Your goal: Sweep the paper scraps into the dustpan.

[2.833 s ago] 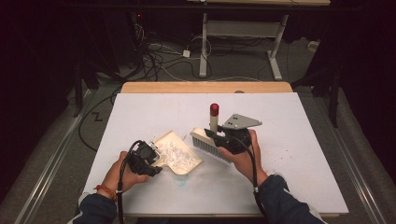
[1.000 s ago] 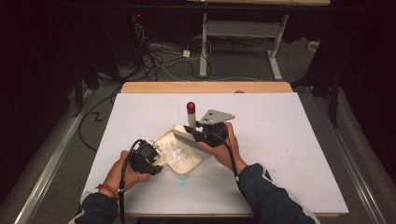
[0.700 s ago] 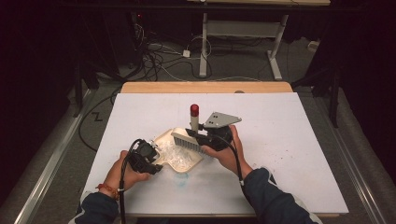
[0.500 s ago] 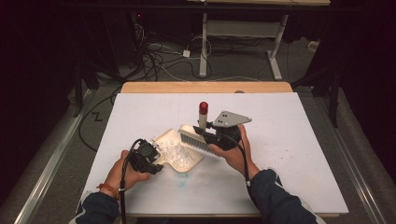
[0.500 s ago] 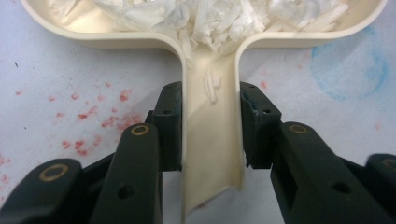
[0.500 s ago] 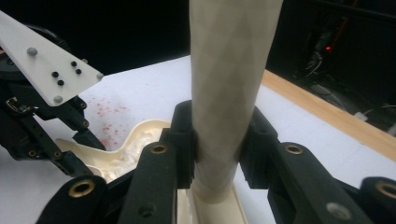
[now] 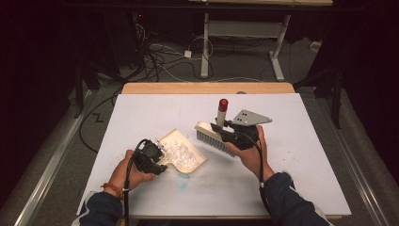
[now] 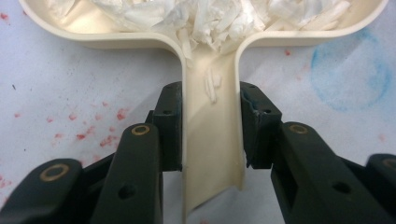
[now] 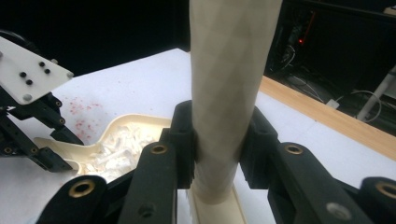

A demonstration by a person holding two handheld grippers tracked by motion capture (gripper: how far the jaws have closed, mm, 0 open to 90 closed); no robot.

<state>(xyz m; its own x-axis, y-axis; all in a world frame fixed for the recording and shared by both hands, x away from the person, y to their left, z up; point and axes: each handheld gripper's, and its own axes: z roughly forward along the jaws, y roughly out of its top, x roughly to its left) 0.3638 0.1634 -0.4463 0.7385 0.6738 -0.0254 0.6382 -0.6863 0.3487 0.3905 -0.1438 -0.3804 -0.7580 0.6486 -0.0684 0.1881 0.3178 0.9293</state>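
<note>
One cream dustpan [image 7: 182,153] lies on the table [image 7: 301,155], left of centre, loaded with shredded white paper scraps [image 7: 181,151]; a few scraps sit in the channel of its handle [image 8: 212,140]. The left gripper [image 7: 149,157] holds that handle, jaws closed against both of its sides, pads pressing the rim. The left hand [image 7: 131,167] rests low on the table, gripper pointing toward the pan.

Just right of the dustpan, a hand brush [image 7: 214,134] with a cream back, grey bristles and a red-capped handle is held clear of the pan. The right gripper [image 7: 230,134] has its jaws clamped on the pale handle [image 9: 226,93], which stands roughly upright between them. The right hand [image 7: 249,150] is raised, the grey three-cornered plate [image 7: 249,117] on top.

The table carries a white cover with red specks and a faint blue smudge [image 7: 182,184] near the pan; a wooden edge [image 7: 207,88] shows at the far side. Beyond, the room is dark, with cables [image 7: 160,56] on the floor and a white table frame [image 7: 244,33].
</note>
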